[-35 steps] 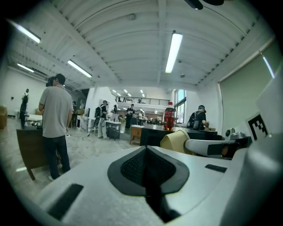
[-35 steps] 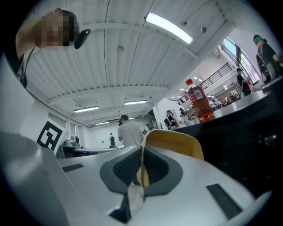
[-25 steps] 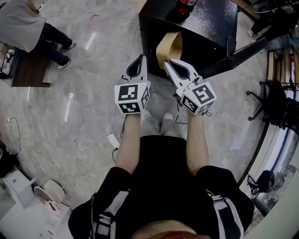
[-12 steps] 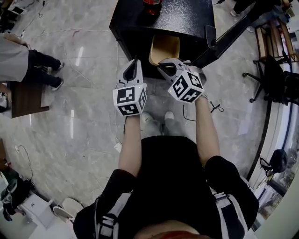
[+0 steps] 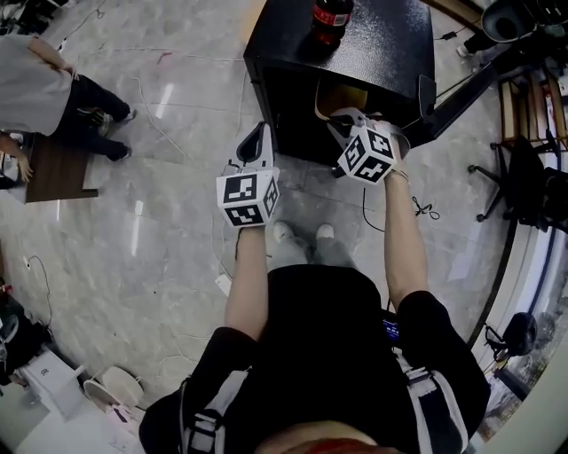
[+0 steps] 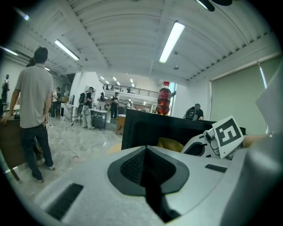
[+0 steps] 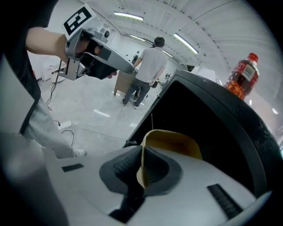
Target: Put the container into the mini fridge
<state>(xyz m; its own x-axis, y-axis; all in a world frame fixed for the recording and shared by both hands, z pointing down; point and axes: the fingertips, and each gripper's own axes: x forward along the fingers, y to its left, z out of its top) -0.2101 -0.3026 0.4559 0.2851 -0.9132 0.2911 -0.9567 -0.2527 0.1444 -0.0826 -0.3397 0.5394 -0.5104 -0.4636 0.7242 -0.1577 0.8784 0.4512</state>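
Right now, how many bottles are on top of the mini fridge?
1: a red soda bottle on the mini fridge, left of centre. Others may be hidden beyond the frame.

A large open lab or workshop hall is shown. Around the black fridge (image 5: 373,53), a polished stone floor (image 5: 160,230) strewn with cables (image 5: 419,210) is seen, and an office chair (image 5: 524,188) is parked to its right. Beyond the fridge, workbenches (image 6: 101,115) attended by standing people (image 6: 90,107) are lit by ceiling strip lights (image 6: 171,36).
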